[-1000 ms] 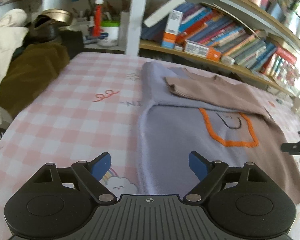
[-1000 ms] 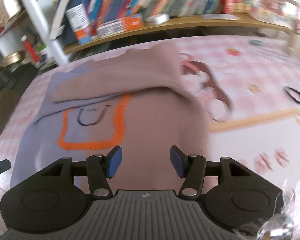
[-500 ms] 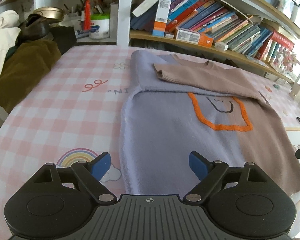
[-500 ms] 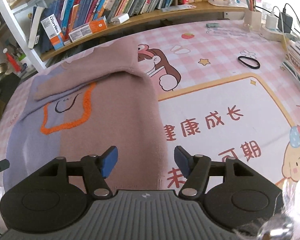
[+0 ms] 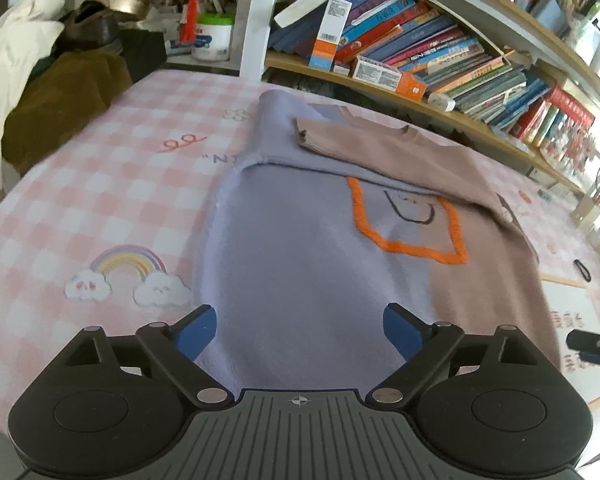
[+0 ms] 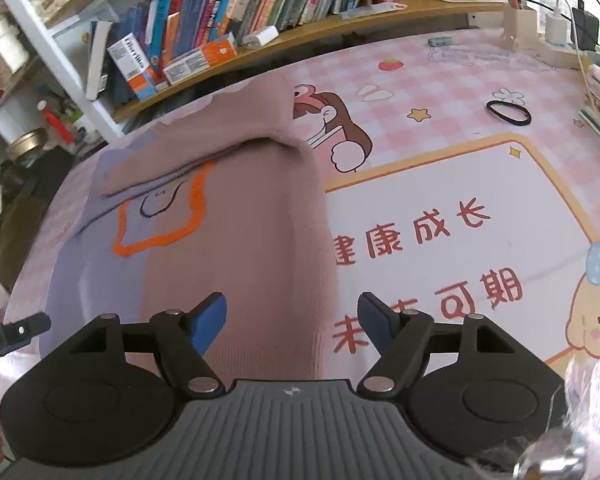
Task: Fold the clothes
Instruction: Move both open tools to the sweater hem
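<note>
The sweater lies flat on the checked cloth, long axis toward 12 o'clock, hem nearest both grippers; left gripper and right gripper opening, empty, above the hem corners

The sweater is soft, fuzzy knit cloth — matt lilac and dusty brown, with a raised orange yarn outline. Under it the pink checked tablecloth looks like smooth printed fabric. The left gripper is matt black plastic with blue pads and shiny metal pivot pins — the shelf is pale wood.
</note>
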Demonstrator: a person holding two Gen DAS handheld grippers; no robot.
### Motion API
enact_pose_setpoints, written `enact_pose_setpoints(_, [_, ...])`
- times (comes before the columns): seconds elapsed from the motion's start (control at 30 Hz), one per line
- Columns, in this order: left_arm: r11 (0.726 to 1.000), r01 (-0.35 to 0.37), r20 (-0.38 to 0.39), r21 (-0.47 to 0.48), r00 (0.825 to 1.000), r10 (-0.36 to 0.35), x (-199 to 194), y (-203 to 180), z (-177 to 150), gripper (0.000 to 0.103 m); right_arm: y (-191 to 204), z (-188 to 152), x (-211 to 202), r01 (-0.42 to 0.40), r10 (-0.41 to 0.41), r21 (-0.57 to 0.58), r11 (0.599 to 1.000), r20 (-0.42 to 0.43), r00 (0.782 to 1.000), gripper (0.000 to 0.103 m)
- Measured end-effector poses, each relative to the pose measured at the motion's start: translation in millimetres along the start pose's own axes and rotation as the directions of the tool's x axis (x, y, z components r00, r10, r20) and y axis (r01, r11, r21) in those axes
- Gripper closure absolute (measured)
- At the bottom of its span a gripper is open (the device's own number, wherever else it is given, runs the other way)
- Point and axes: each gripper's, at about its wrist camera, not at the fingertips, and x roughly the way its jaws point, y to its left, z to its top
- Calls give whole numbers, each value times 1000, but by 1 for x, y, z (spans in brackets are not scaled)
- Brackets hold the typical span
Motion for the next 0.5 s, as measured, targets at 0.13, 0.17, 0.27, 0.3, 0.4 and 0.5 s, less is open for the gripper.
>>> enact_pose_setpoints(0.13, [999,-34,24,-11,999,34,-12,-8,-10,11,-10,-9,-8,-8,8,-1,1000,-4,1000,32])
enact_pose_setpoints(0.17, [999,-50,34,0,998,50,-14,-12,-12,11,-13,-12,-9,-9,9,1,1000,-7,1000,32])
enact_pose_setpoints(0.27, [995,-90,75,43,993,87,-23,-24,-20,11,-19,-19,-13,-17,17,3,1000,-16,1000,32])
enact_pose_setpoints(0.3, [994,-98,83,57,992,93,-26,-27,-22,11,-20,-21,-14,-20,20,4,1000,-18,1000,32])
enact_pose_setpoints(0.4, [992,-100,84,72,992,94,-29,-30,-26,11,-23,-25,-17,-30,30,2,1000,-17,999,32])
enact_pose_setpoints(0.5, [992,-107,70,61,992,103,-28,-28,-26,11,-24,-26,-18,-34,34,5,999,-20,999,32])
